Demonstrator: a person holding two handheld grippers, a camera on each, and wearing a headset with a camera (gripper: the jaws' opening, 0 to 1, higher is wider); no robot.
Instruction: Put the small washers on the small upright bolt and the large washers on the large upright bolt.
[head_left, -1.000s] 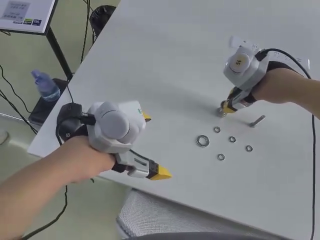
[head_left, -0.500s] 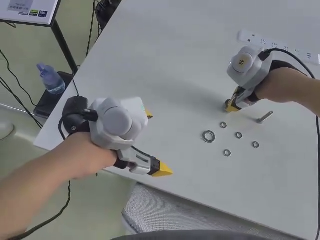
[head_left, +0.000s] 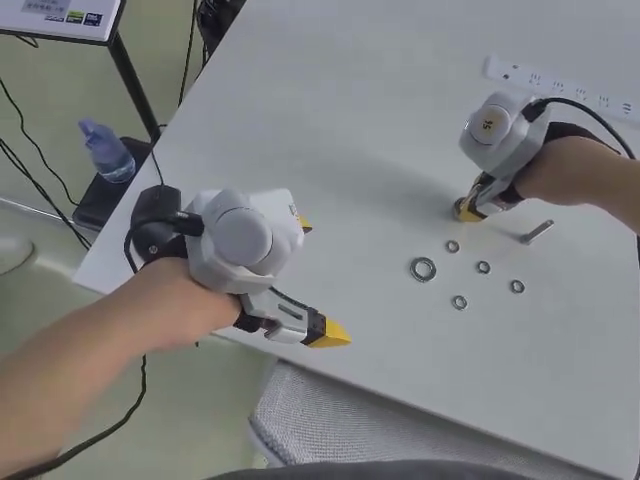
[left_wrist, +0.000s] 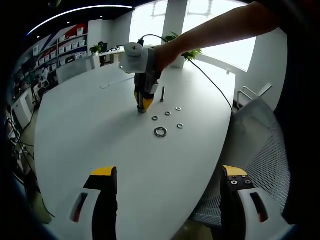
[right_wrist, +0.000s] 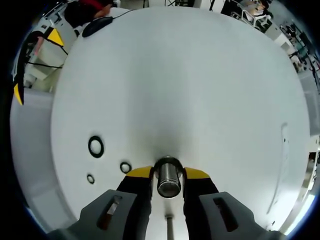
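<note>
Right gripper view: right claw (right_wrist: 168, 173) clamps the large bolt (right_wrist: 168, 183); left claw (left_wrist: 168, 171) gapes wide.

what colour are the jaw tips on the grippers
Yellow, on both the left gripper and the right gripper, which grips the bolt; clearest in the left gripper view.

The right hand-held gripper (right_wrist: 167, 173) clamps a thick bolt (right_wrist: 168, 184) between its yellow tips, over the white worktop (right_wrist: 190, 75). Toward the view's left lie 1 large washer (right_wrist: 96, 146) and 2 small washers (right_wrist: 125, 167).
</note>
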